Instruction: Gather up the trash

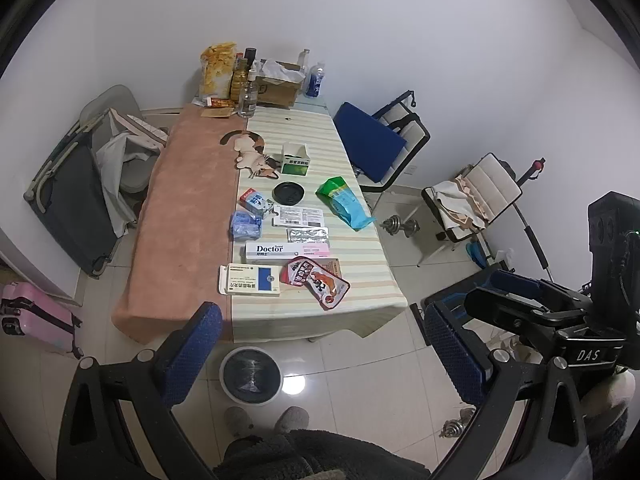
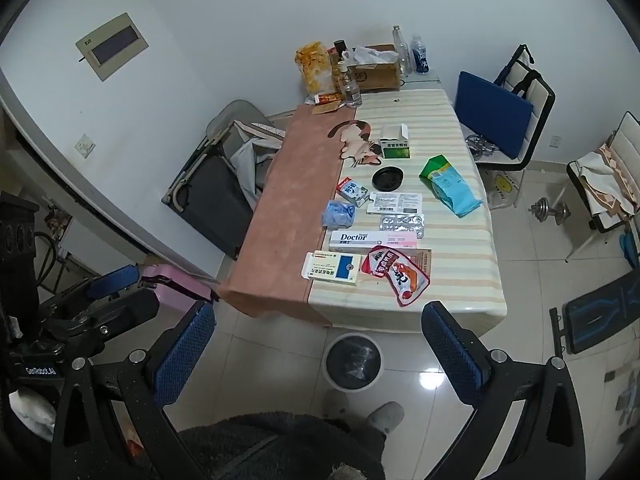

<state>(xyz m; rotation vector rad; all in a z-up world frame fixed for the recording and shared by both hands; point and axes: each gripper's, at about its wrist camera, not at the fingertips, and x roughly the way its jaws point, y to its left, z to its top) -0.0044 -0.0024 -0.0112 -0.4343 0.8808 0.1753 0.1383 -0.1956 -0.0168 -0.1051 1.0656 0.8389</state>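
A long table (image 1: 188,216) holds scattered litter. Nearest me lie a red snack wrapper (image 1: 320,282), a white-and-blue medicine box (image 1: 250,279) and a "Doctor" toothpaste box (image 1: 286,250). Farther back are a blister pack (image 1: 307,234), a crumpled blue wrapper (image 1: 245,225), a black lid (image 1: 288,193) and a green-and-blue bag (image 1: 346,202). A white bin (image 1: 222,372) with a black liner stands on the floor under the near edge. My left gripper (image 1: 322,314) is open and empty above the bin. My right gripper (image 2: 318,308) is open and empty too, before the red wrapper (image 2: 398,276) and the bin (image 2: 329,364).
Bottles, a cardboard box (image 1: 276,84) and a snack bag crowd the table's far end. A folded cot (image 1: 76,200) leans left of the table, chairs (image 1: 380,140) stand right, and dumbbells (image 1: 400,226) lie on the tiles. The person's slippered feet (image 1: 266,420) stand by the bin.
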